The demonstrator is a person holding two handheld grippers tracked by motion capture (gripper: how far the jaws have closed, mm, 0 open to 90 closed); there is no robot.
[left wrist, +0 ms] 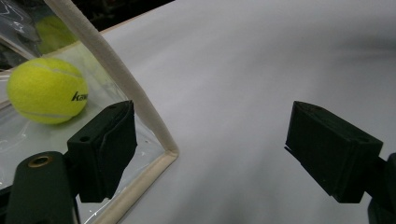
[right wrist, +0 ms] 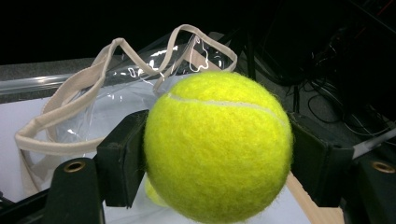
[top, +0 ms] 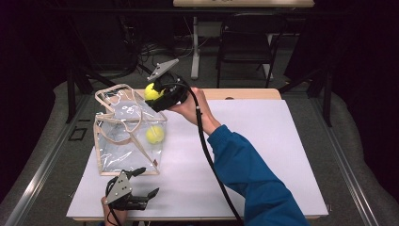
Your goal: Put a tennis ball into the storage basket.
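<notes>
A clear plastic tote bag [top: 124, 136] with beige trim and handles stands at the table's left. One yellow tennis ball [top: 155, 134] lies inside it, seen close through the wall in the left gripper view [left wrist: 46, 89]. My right gripper [top: 154, 92] is held above the bag's far right rim, shut on a second tennis ball [right wrist: 217, 144]; the bag's handles [right wrist: 93, 84] hang just beyond it. My left gripper [top: 143, 183] rests open near the table's front edge, beside the bag's near corner [left wrist: 166, 151], with nothing between its jaws.
A white sheet [top: 263, 155] covers the tabletop, with open room to the right of the bag. A black chair [top: 247, 44] and a table leg [top: 194, 47] stand beyond the far edge. The right gripper's cable [top: 211, 165] trails across the sheet.
</notes>
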